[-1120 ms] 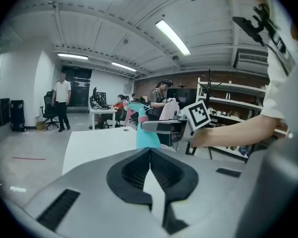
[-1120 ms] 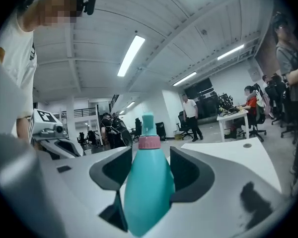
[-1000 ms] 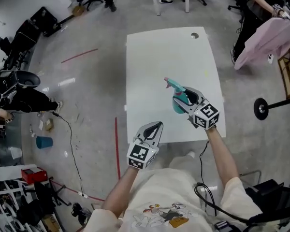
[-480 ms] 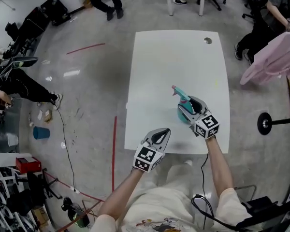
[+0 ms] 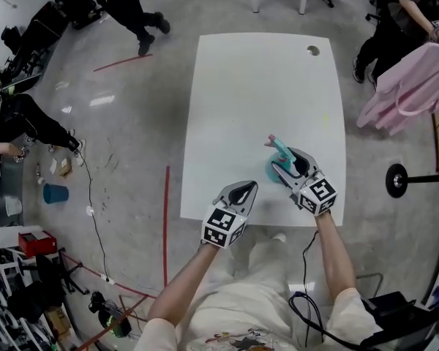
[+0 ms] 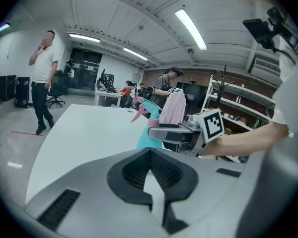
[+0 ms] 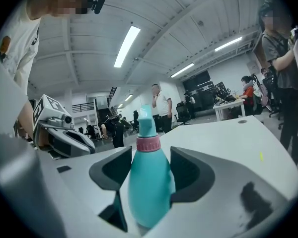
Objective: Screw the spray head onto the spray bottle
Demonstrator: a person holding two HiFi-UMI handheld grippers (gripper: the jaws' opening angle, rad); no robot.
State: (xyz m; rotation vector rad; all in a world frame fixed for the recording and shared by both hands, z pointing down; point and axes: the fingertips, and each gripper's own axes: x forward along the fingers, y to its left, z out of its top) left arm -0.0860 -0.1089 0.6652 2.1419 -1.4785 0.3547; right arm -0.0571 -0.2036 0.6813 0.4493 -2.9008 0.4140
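Teal plastic fills the gap of my right tongs [image 5: 285,165]: the spray bottle [image 7: 149,182] stands upright between the two dark pads, which press against its round body on both sides, so I have it firmly grasped. Its spray head [image 7: 145,119] sits on top, with the pink collar [image 7: 148,144] down on the neck; I cannot tell how tightly that collar is turned. From the head view the bottle is over the white desk [image 5: 256,86], toward the 5 o'clock corner of the top, and the nozzle points to about 11 o'clock. Whether its base touches the desk I cannot make out, because the tongs cover it. My left tongs [image 5: 247,189] are clenched, the ribbed pads meeting with nothing between them. They hang at the desk's 6 o'clock edge, at roughly 8 o'clock from the bottle and apart from it, tips aimed toward 1 o'clock. In the left gripper view the bottle and the right tongs show just beyond the closed tips, at 12 o'clock. On the concrete floor a red line [image 5: 166,218] runs along the desk's 9 o'clock side, and a pink garment [image 5: 410,86] hangs at 3 o'clock.
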